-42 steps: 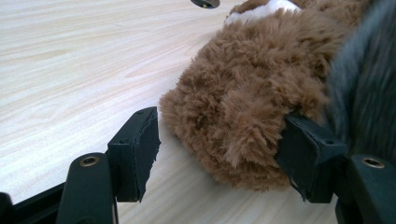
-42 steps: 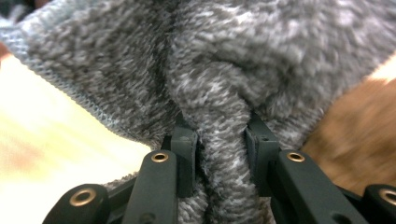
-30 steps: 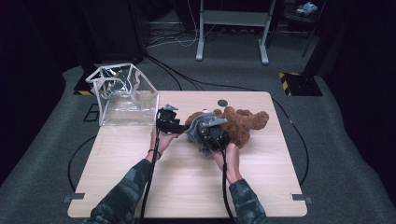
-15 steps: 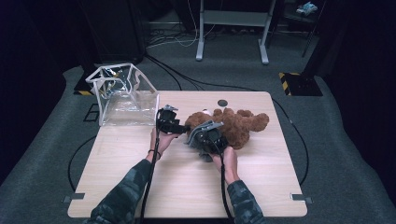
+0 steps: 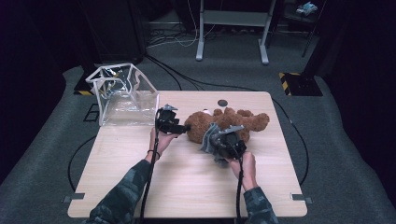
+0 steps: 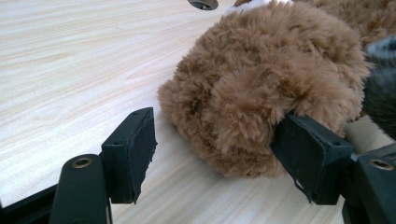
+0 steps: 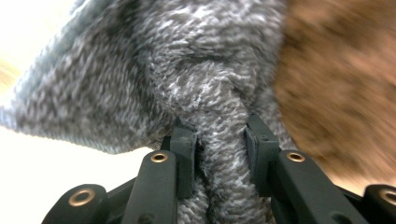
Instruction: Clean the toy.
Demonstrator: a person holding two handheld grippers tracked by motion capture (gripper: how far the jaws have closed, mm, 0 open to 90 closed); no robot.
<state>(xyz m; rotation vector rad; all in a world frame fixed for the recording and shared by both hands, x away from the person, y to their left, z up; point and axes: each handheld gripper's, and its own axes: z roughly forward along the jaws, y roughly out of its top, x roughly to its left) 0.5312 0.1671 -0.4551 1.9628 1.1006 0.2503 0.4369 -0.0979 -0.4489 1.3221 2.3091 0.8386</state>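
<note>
A brown teddy bear (image 5: 236, 121) lies across the middle of the wooden table (image 5: 187, 186). My left gripper (image 5: 185, 127) is at the bear's head (image 6: 261, 88), which sits between the jaws. They have just been opening: the right pad (image 6: 308, 149) touches the fur and the left pad (image 6: 135, 144) stands apart from it. My right gripper (image 5: 216, 136) is at the bear's near side, shut on a bunched fold of grey knitted cloth (image 7: 163, 70). That grey cloth (image 5: 208, 140) hangs from the jaws against the bear's body.
A clear plastic bag with a white frame (image 5: 121, 95) stands open at the table's far left corner. A round cable hole (image 5: 222, 102) lies in the tabletop behind the bear. Black cables trail from both grippers to the near edge.
My right gripper has pulled back toward the near right with the grey cloth in it. The left gripper has stayed at the bear's head.
</note>
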